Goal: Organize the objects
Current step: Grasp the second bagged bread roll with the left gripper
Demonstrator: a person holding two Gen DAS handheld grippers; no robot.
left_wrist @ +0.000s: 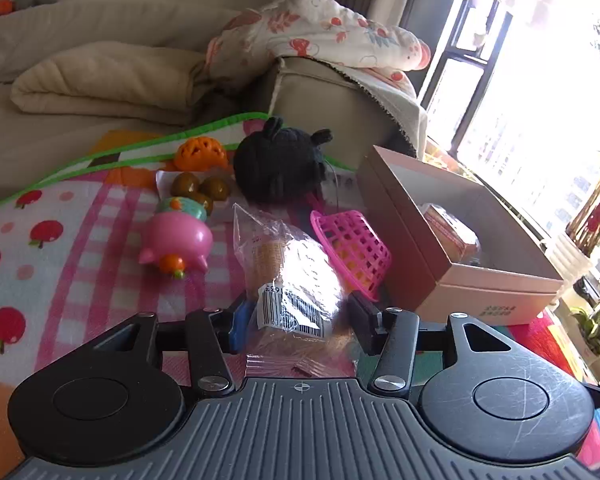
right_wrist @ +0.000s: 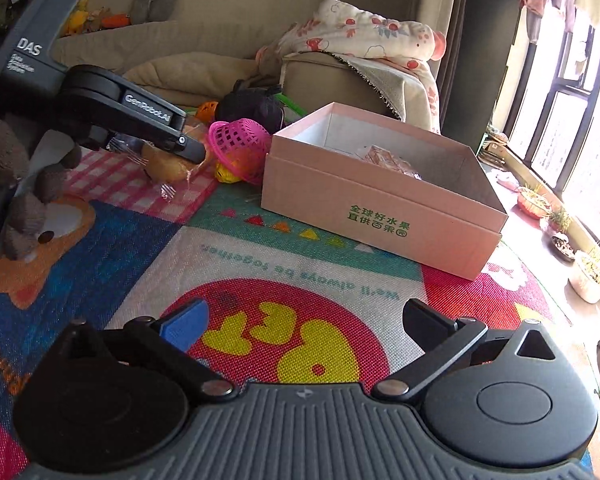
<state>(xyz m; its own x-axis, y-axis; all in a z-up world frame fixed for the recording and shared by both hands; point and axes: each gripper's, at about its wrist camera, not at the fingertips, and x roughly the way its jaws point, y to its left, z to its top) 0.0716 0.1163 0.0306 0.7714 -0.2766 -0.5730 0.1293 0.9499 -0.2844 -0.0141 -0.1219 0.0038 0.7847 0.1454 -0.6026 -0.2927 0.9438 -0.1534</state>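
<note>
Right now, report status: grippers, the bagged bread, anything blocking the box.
Left gripper shut on bagged bread. Right gripper open, empty. Pink basket lies between bread and pink box.

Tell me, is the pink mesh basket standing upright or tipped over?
Tipped over. The pink mesh basket lies on its side beside the pink box, with yellow toys showing through its mesh.

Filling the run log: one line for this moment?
left tongs: shut on bagged bread | right tongs: open, empty | pink box: open

Floral quilt (left_wrist: 324, 28) on beige sofa (left_wrist: 332, 92)
</note>
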